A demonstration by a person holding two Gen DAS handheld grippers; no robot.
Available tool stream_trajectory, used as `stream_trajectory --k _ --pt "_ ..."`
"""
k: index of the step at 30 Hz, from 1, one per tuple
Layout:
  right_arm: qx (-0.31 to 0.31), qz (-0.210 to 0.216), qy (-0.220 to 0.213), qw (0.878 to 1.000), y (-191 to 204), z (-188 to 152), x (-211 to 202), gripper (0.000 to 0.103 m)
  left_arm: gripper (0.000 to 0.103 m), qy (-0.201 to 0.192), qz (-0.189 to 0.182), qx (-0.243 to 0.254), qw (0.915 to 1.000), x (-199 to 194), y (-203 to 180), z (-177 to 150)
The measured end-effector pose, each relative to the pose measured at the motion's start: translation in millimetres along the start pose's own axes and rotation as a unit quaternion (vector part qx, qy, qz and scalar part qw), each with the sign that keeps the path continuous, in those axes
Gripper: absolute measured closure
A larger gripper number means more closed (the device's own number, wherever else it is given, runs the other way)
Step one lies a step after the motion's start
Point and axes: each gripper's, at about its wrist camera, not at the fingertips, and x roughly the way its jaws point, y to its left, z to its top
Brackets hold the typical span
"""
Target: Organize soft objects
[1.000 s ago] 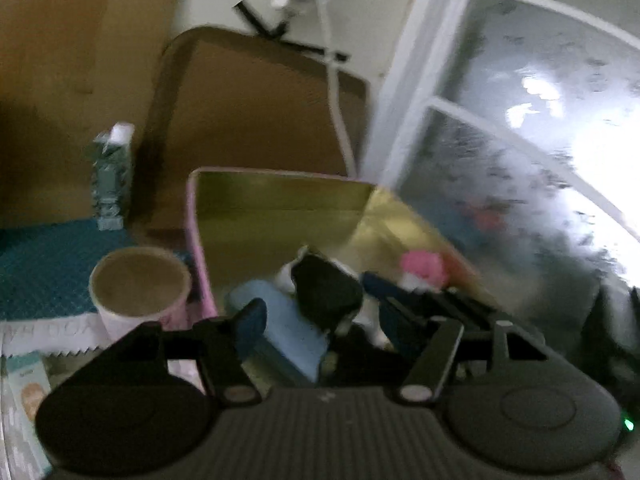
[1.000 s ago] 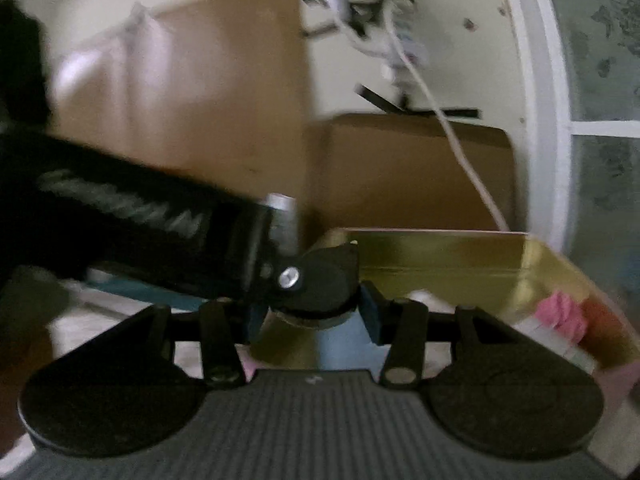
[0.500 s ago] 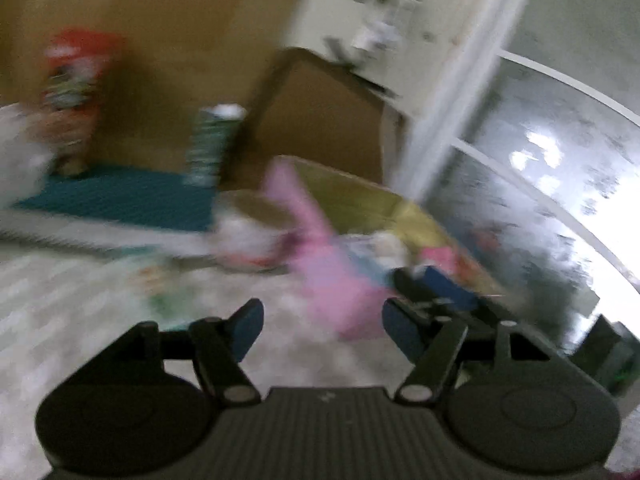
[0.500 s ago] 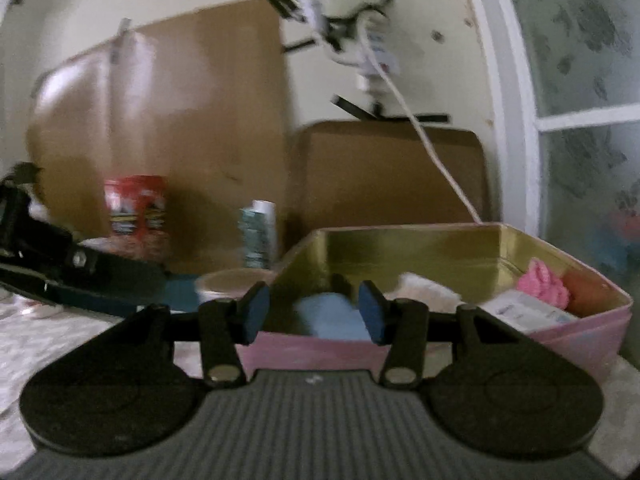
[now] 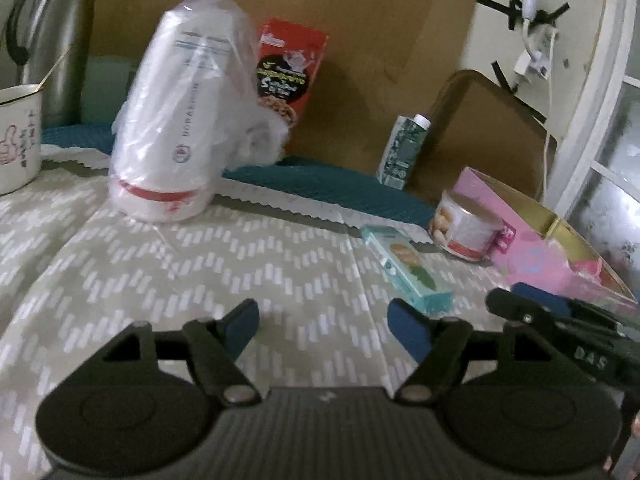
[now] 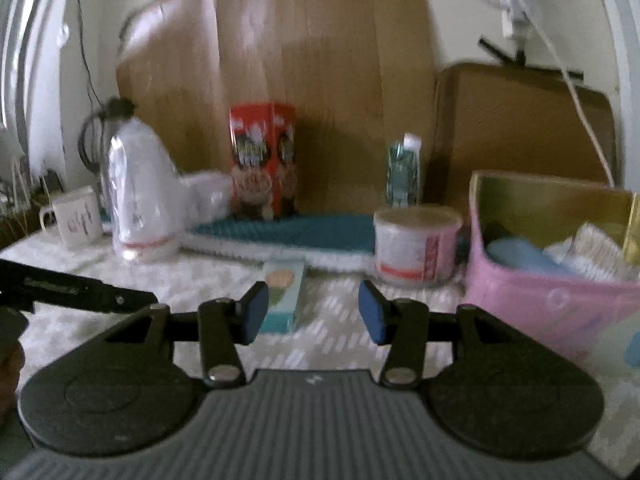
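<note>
A pink box with a gold lining point(image 6: 532, 296) stands at the right; it also shows in the left wrist view point(image 5: 532, 252). It holds a light blue soft item point(image 6: 520, 254) and white soft items point(image 6: 592, 248). My left gripper point(image 5: 322, 326) is open and empty above the patterned tablecloth point(image 5: 200, 264). My right gripper point(image 6: 312, 308) is open and empty, left of the box. The right gripper's arm point(image 5: 568, 332) reaches in at the left view's right edge.
A teal carton point(image 5: 406, 270) lies flat ahead of both grippers. A round tub point(image 6: 416, 242), a small green carton point(image 6: 404, 172), a red snack box point(image 6: 262, 160), a plastic-wrapped stack of cups point(image 5: 176, 120), a mug point(image 5: 16, 136) and a steel flask point(image 5: 52, 44) stand along the back.
Both grippers have drawn back from the pink box and swung left. The left gripper, earlier over the box's contents, now faces the open tablecloth. Both stay open.
</note>
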Motion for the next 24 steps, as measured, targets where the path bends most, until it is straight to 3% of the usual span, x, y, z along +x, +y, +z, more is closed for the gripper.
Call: stream_trajectory --k 5,14,24 --pt "0.035 -0.002 0.036 0.999 -4 0 13 0.050 0.030 0.001 -0.026 -0.008 0.9996 0 6 -2" --pt "0.043 -0.007 0.059 0.997 -5 -2 20 0.050 0.027 -0.004 -0.061 -0.057 0.9965 -4 23 -4" --pt "0.044 -0.006 0.061 0.997 -6 -2 21 0.050 0.026 -0.004 -0.061 -0.060 0.9963 -4 25 -4"
